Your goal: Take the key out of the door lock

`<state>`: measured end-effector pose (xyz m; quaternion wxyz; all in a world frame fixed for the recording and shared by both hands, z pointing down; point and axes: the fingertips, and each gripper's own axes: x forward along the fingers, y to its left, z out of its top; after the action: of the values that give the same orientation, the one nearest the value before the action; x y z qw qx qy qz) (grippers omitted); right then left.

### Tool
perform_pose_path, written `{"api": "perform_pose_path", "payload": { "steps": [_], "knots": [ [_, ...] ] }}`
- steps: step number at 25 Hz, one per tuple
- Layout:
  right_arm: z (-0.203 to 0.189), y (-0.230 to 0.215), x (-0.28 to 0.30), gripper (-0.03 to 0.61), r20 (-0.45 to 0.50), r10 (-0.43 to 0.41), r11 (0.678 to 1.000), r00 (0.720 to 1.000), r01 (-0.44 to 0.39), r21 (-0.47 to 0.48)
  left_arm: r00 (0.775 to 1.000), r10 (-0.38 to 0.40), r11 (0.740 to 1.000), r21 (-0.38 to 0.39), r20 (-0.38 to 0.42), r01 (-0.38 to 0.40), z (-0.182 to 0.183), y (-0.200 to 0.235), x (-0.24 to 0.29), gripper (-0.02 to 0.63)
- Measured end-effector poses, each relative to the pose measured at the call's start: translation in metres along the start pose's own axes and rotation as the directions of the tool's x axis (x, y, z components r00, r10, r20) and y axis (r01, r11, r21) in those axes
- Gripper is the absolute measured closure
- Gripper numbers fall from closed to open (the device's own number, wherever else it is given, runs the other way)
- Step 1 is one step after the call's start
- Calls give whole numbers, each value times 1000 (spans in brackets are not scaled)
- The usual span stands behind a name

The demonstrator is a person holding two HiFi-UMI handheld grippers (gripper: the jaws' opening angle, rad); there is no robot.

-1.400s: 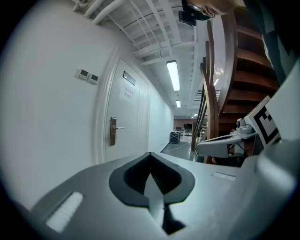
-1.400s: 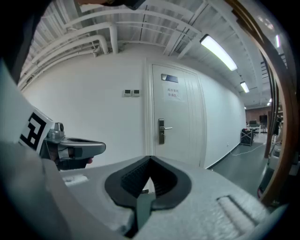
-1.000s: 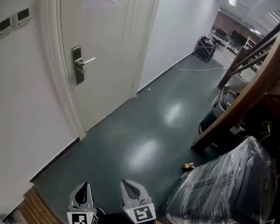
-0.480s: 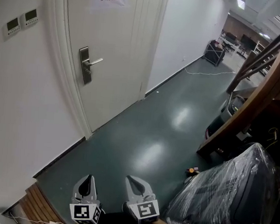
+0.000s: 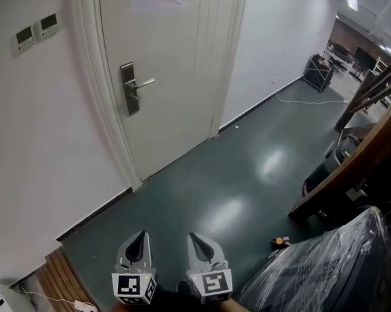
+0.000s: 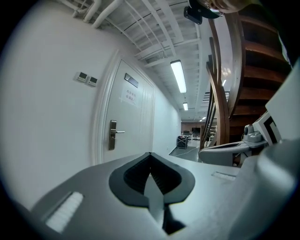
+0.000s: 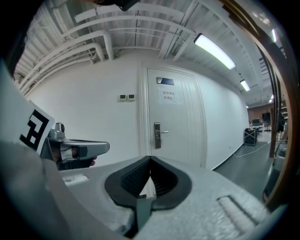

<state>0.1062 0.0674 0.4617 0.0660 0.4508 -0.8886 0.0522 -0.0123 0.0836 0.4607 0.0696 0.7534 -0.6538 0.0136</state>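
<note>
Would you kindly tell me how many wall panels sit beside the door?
2 panels, both on the wall left of the door: one lower, the other just right of it.

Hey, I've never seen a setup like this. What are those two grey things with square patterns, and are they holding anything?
There's no robot: a person carries a two-jaw tool in each hand. The head view, from a camera on the person's head, looks down at the left hand-held gripper and right hand-held gripper; the patterned cubes belong to them. The other two pictures come from cameras riding on each gripper, looking along its jaws. Both are shut and empty. Across the floor stands a door with a lock plate and handle; any key is too small to see.
</note>
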Motion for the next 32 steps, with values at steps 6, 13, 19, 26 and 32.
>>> {"api": "perform_pose_path", "payload": {
  "steps": [6,13,19,26,32],
  "knots": [
    [-2,-17,19,588,-27,-16,999,1000,17,41,999,37,999,15,5,-37,11,9,13,597],
    [1,-29,68,588,-52,-22,999,998,23,23,1000,20,1000,-7,-5,-20,10,35,64,595],
    [14,-43,141,588,-69,-30,999,997,32,38,999,-33,999,13,14,32,22,70,134,595],
    [33,-42,241,588,-78,16,997,997,-11,71,998,-55,998,29,19,55,37,143,210,597],
    [59,-36,313,588,-66,32,999,997,-30,34,999,-29,999,46,44,27,52,204,251,595]
  ]
}}
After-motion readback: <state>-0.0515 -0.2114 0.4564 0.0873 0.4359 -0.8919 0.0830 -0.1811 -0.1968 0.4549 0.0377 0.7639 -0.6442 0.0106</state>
